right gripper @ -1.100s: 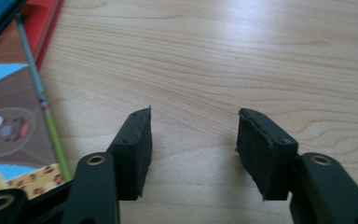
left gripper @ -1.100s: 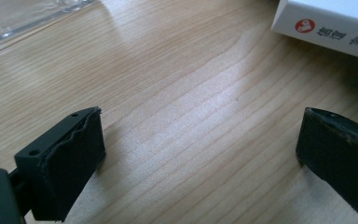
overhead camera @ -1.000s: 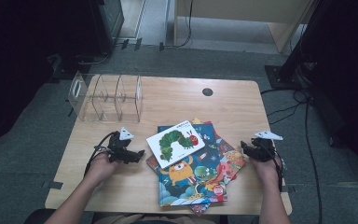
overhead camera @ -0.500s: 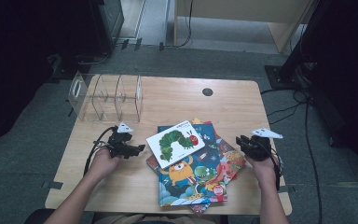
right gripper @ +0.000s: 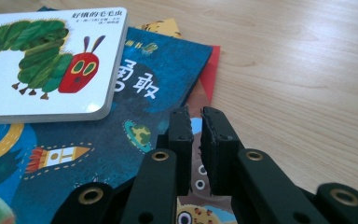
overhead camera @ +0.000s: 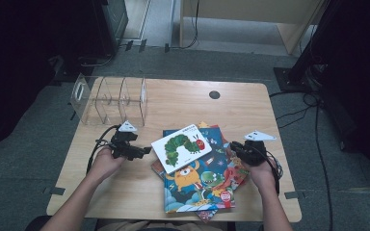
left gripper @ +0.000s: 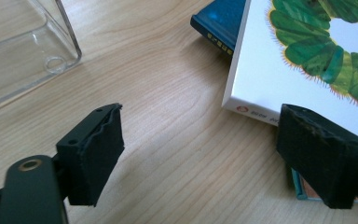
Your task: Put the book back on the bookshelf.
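At the far left of the wooden table [overhead camera: 183,101] stands a clear plastic rack [overhead camera: 110,98] with upright dividers, its near corner also showing in the left gripper view [left gripper: 25,51]. Just near of it, on the left side, the left gripper [overhead camera: 142,151] sits in the person's left hand [overhead camera: 105,162], pointing right toward the books; its jaws stand wide apart with nothing between them, only bare wood showing between them in the left gripper view [left gripper: 198,154], and the right pad hangs over the near left corner of the white caterpillar book [left gripper: 307,70]. That book [overhead camera: 181,147] lies tilted on top of a loose pile of picture books [overhead camera: 202,183] in the middle of the table, toward the near edge. Under it rests a dark blue book [right gripper: 135,116] with a rocket and white characters on its cover, and a red and an orange cover peek out from beneath at the far side. On the right, the right gripper [overhead camera: 236,148] is held in the right hand [overhead camera: 262,171] at the right edge of the pile, pointing left. Its jaws have just been closing and now stand almost together with only a thin gap and nothing held between them, hovering over the right part of the blue book in the right gripper view [right gripper: 196,122].
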